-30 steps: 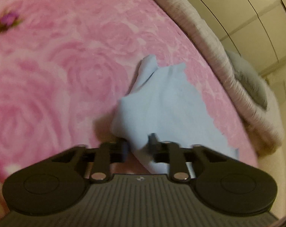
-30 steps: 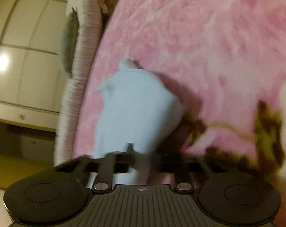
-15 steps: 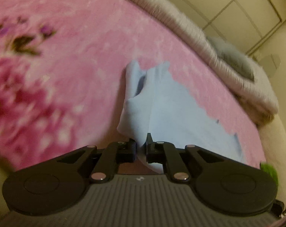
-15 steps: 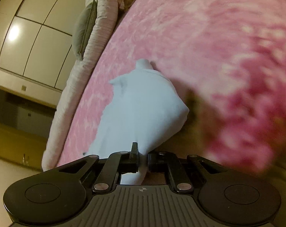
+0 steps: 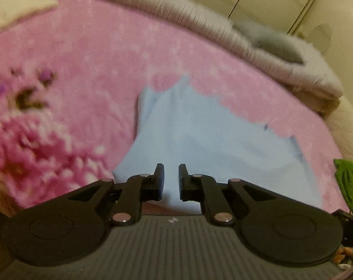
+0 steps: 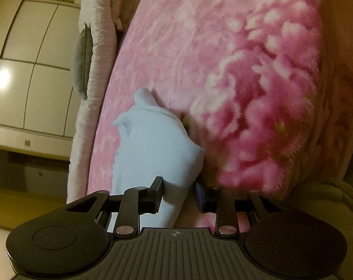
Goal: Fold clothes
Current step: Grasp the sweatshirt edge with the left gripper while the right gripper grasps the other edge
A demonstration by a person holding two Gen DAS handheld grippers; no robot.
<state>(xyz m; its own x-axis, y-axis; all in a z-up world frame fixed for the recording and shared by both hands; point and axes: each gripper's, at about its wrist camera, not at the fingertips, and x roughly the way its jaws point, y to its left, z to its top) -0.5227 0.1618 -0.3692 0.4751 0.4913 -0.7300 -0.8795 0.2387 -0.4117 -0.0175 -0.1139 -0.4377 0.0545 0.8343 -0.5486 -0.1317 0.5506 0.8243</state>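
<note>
Left wrist view first: the light blue garment point(image 5: 199, 135) lies spread on the pink floral blanket point(image 5: 87, 65), running from dead centre out toward four o'clock, with two little points of cloth sticking up at twelve o'clock and a doubled edge along its nine o'clock side. Right at six o'clock sits the left gripper point(image 5: 171, 177), and its jaws stand parted with a clear gap, nothing pinched between them, blue cloth showing behind that gap. Over to the right wrist view, where the garment point(image 6: 153, 144) looks bunched and humped, rising from six o'clock toward eleven, and the right gripper point(image 6: 178, 193) has its jaws spread wide with a fold of the cloth passing between them; nothing there looks squeezed, so I call it released. Judging by that doubled side, one fold looks laid and both tools have let go. Whatever comes next calls for a fresh pinch on an edge or corner, both sides together, so the soft cloth doesn't slump. Farther out, a grey ribbed quilt point(image 5: 199, 18) rims the bed at one o'clock, a grey cushion point(image 5: 276, 44) sits on it, and pale wardrobe doors point(image 6: 31, 70) stand at nine o'clock.
</note>
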